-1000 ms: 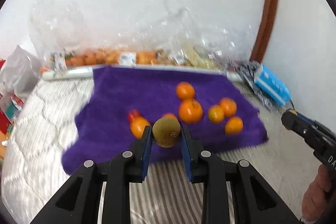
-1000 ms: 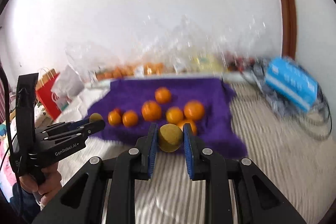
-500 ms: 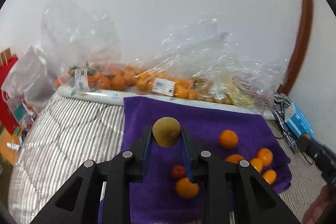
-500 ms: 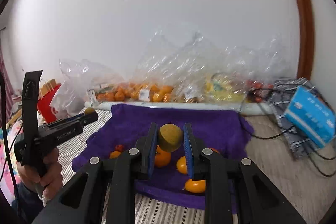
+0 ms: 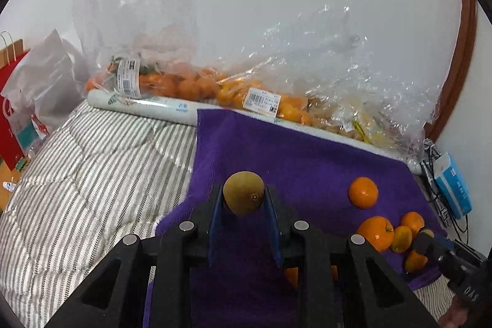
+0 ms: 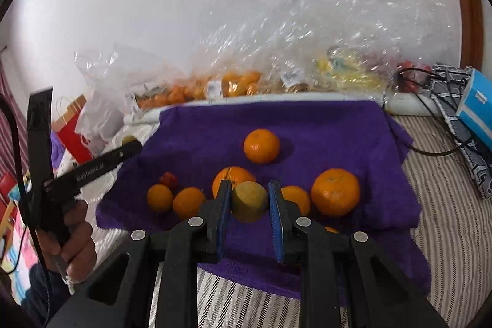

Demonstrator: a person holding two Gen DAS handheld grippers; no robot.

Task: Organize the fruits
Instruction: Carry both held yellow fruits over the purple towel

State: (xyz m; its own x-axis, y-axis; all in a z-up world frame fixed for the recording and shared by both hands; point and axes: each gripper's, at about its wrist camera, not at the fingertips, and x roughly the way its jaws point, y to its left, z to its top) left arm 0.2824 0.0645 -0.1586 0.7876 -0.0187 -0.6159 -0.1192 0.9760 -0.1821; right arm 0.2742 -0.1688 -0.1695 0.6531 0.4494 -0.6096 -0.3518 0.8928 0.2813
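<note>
My left gripper [image 5: 243,199] is shut on a brown-green kiwi [image 5: 243,196], held above the left part of a purple towel [image 5: 292,149]. My right gripper [image 6: 249,202] is shut on a second kiwi [image 6: 249,200], held over the towel's [image 6: 307,125] near side. Several oranges lie on the towel: one apart [image 6: 261,145], a big one [image 6: 335,192] at the right, smaller ones [image 6: 160,198] at the left with a small red fruit [image 6: 168,179]. The left gripper shows in the right wrist view [image 6: 130,143]; the right gripper shows in the left wrist view [image 5: 426,237].
Clear plastic bags of oranges [image 5: 184,85] and other fruit [image 6: 347,73] lie along the wall behind a white roll [image 5: 147,106]. A striped quilt [image 5: 92,162] covers the bed. A blue box [image 6: 475,106] and cables [image 6: 430,143] lie at the right. A red paper bag [image 5: 12,100] stands at the left.
Both grippers, each still holding its kiwi, have moved forward over the towel and tilted down. The left one shifted toward the towel's left edge; the oranges have not moved.
</note>
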